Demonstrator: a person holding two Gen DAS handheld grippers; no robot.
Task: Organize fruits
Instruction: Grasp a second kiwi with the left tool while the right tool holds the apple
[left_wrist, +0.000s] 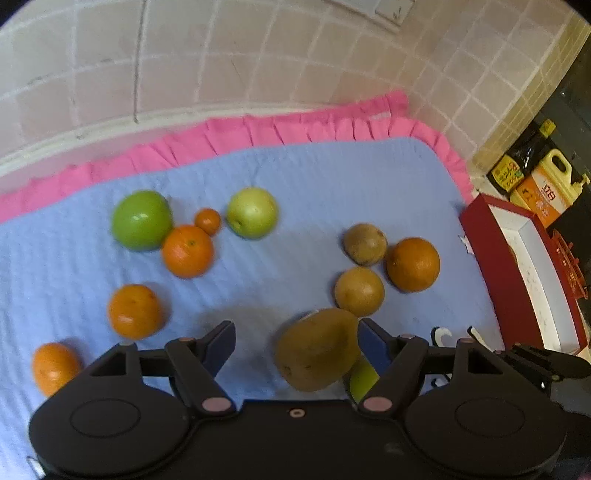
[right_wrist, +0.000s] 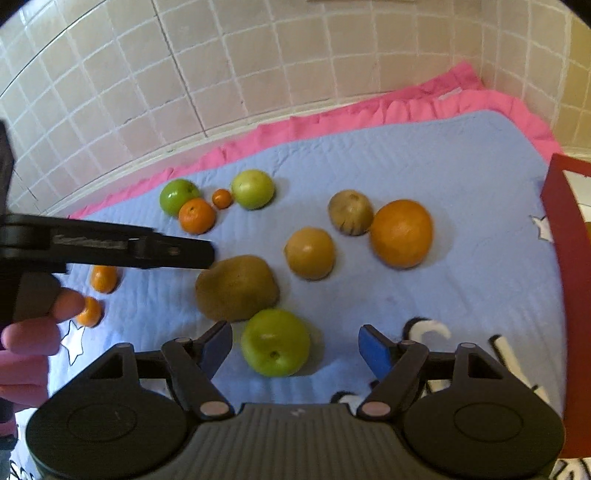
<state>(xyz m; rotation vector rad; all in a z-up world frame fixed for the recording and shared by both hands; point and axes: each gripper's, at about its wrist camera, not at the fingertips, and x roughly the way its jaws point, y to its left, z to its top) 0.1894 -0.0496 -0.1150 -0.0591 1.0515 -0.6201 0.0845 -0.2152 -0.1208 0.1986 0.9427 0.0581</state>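
Note:
Fruits lie scattered on a blue quilted mat (left_wrist: 332, 184). My left gripper (left_wrist: 297, 343) is open over a big brown fruit (left_wrist: 317, 350), which sits between the fingers close to the right one; the pads do not press it. The right wrist view shows that left gripper (right_wrist: 201, 254) side-on, just above the brown fruit (right_wrist: 236, 288). My right gripper (right_wrist: 295, 349) is open around a green apple (right_wrist: 275, 341), nearer the left finger and not squeezed. Further off lie oranges (left_wrist: 187, 251), two more green apples (left_wrist: 142, 219) and round brownish fruits (left_wrist: 359, 291).
A red box with a white inside (left_wrist: 517, 266) stands at the mat's right edge, its red wall (right_wrist: 565, 221) also in the right wrist view. Bottles (left_wrist: 543, 184) stand beyond it. A tiled wall (left_wrist: 221, 66) and pink frill (left_wrist: 295, 129) close the back. A hand (right_wrist: 29, 339) is at left.

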